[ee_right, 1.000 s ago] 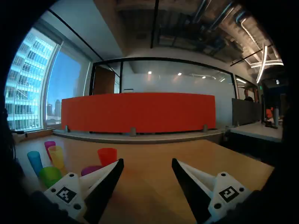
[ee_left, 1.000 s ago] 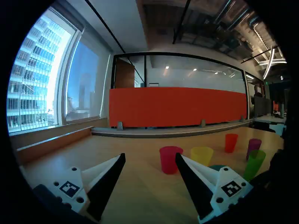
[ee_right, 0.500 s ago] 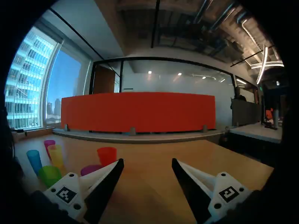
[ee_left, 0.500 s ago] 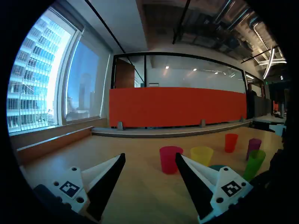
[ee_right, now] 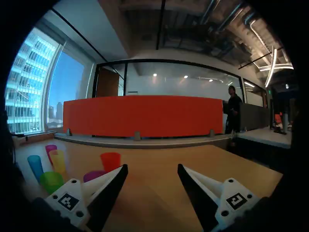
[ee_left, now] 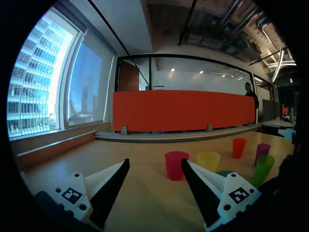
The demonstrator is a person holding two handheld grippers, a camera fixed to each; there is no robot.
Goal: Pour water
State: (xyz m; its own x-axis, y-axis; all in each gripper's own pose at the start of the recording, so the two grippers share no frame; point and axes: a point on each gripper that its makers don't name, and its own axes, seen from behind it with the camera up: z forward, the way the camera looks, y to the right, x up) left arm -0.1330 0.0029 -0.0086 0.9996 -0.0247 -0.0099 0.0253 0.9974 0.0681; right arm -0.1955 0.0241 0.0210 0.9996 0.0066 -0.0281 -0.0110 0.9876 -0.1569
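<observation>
Left gripper [ee_left: 154, 160] and right gripper [ee_right: 152, 166] both have fingers spread wide, nothing between them. The bunch of translucent coloured plastic cups [ee_left: 208, 160] stands upright on the light wooden table [ee_left: 146, 201], well short of the long orange divider panel [ee_left: 181, 110].

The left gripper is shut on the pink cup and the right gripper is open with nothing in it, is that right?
Not quite: the left gripper view shows the left gripper open, with the pink cup standing on the table beyond its fingers. The right gripper is open with nothing in it.
</observation>
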